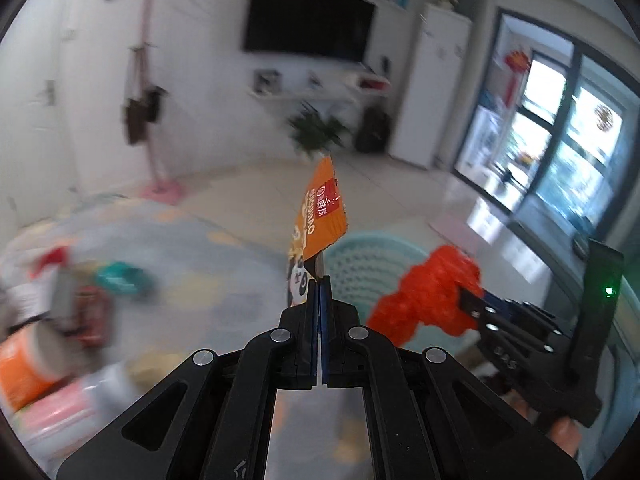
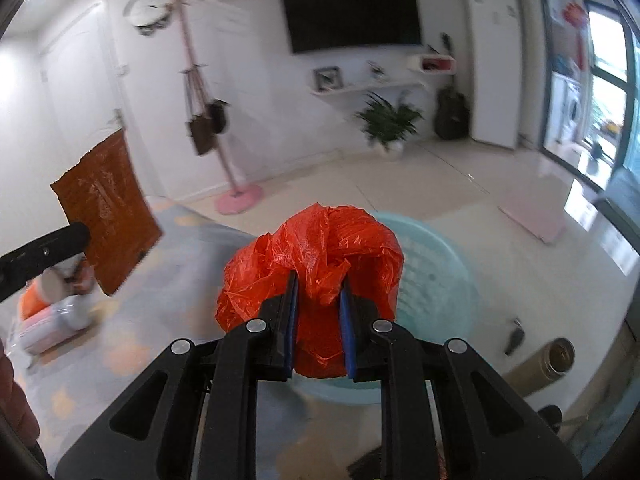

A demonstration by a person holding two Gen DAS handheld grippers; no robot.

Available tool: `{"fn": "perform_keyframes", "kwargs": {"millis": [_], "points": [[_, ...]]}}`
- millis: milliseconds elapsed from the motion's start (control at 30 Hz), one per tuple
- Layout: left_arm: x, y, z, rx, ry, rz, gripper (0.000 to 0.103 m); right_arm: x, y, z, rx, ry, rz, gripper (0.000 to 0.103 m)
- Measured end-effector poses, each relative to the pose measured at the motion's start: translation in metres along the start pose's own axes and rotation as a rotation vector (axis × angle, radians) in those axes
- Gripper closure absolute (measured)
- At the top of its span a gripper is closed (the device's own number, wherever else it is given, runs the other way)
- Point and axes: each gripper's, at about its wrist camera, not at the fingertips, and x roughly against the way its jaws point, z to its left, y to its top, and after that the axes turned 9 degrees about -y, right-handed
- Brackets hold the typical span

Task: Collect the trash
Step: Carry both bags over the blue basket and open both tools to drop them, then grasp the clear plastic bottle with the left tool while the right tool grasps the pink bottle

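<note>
Above the pale-green plastic basket (image 2: 440, 276), the left gripper (image 1: 319, 280) pinches an orange snack wrapper (image 1: 320, 212); the right gripper (image 2: 320, 280) clamps a crumpled red plastic bag (image 2: 316, 240).

Two grippers: left (image 1: 319, 280), right (image 2: 319, 280). One orange wrapper (image 1: 320, 210) pinched between the left jaws. One red bag (image 2: 316, 248) bunched between the right jaws. One teal basket (image 2: 432, 280) just beyond both. One television (image 2: 352, 12), one plant (image 2: 388, 120), one coat stand (image 2: 212, 120) far ahead.
</note>
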Motion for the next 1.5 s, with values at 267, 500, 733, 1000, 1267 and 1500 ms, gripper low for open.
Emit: {"fn": "perform_keyframes", "kwargs": {"millis": [267, 500, 733, 1000, 1267, 1500], "points": [[-0.092, -0.006, 0.000, 0.020, -0.120, 0.162, 0.103, -0.057, -0.011, -0.028, -0.058, -0.103, 0.137, 0.087], [-0.128, -0.016, 0.011, 0.073, -0.151, 0.220, 0.084, -0.084, -0.014, -0.033, -0.076, -0.123, 0.204, 0.081], [-0.110, -0.013, 0.013, 0.070, -0.122, 0.167, 0.056, -0.079, -0.012, -0.040, -0.088, -0.125, 0.180, 0.051], [-0.062, -0.008, 0.011, 0.080, -0.121, 0.074, 0.054, -0.051, -0.004, -0.033, -0.084, -0.114, 0.122, 0.051], [0.023, -0.017, 0.016, 0.084, -0.064, -0.061, 0.054, 0.003, 0.007, 0.011, -0.022, -0.008, 0.006, 0.051], [0.121, -0.045, 0.057, 0.180, 0.115, -0.199, 0.049, 0.048, 0.005, 0.086, 0.117, 0.145, -0.091, 0.051]]}}
